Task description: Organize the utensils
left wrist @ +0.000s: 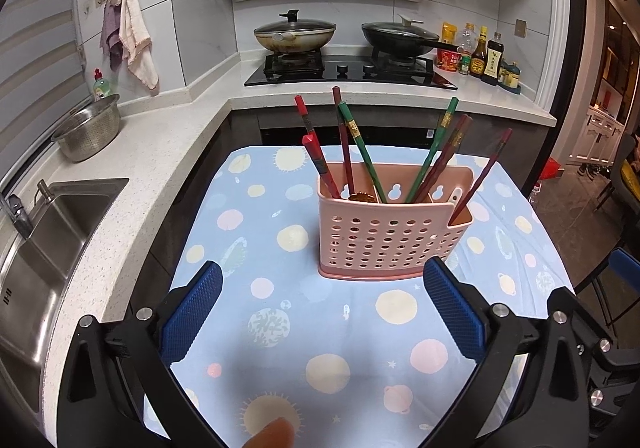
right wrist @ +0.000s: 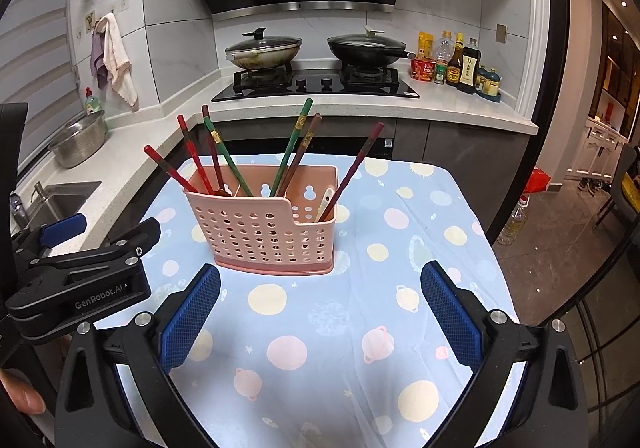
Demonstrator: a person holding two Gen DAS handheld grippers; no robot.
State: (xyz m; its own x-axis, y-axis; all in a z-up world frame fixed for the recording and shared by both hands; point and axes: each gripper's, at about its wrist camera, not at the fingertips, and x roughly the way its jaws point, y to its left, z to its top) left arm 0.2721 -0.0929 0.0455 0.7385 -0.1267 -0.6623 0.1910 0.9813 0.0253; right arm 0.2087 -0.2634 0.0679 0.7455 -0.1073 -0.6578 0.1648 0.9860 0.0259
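Note:
A pink perforated utensil holder [left wrist: 384, 236] [right wrist: 268, 236] stands upright on the blue spotted tablecloth [left wrist: 280, 248] [right wrist: 384, 288]. Several red, green and brown chopsticks [left wrist: 360, 152] [right wrist: 224, 160] lean in its compartments, one brown stick [right wrist: 354, 170] in the right end slot beside a pale utensil [right wrist: 325, 202]. My left gripper [left wrist: 322, 276] is open just short of the holder, nothing between its blue pads. My right gripper [right wrist: 320, 278] is open too, empty, with the holder a little ahead and to its left. The left gripper's black body [right wrist: 80, 280] shows at the left of the right wrist view.
A steel sink [left wrist: 44, 232] and colander [left wrist: 90, 128] are on the counter to the left. Behind the table, a stove carries two lidded pans [left wrist: 294, 34] [left wrist: 400, 34], with sauce bottles [left wrist: 484, 56] to its right. A fingertip [left wrist: 274, 434] shows at the bottom edge.

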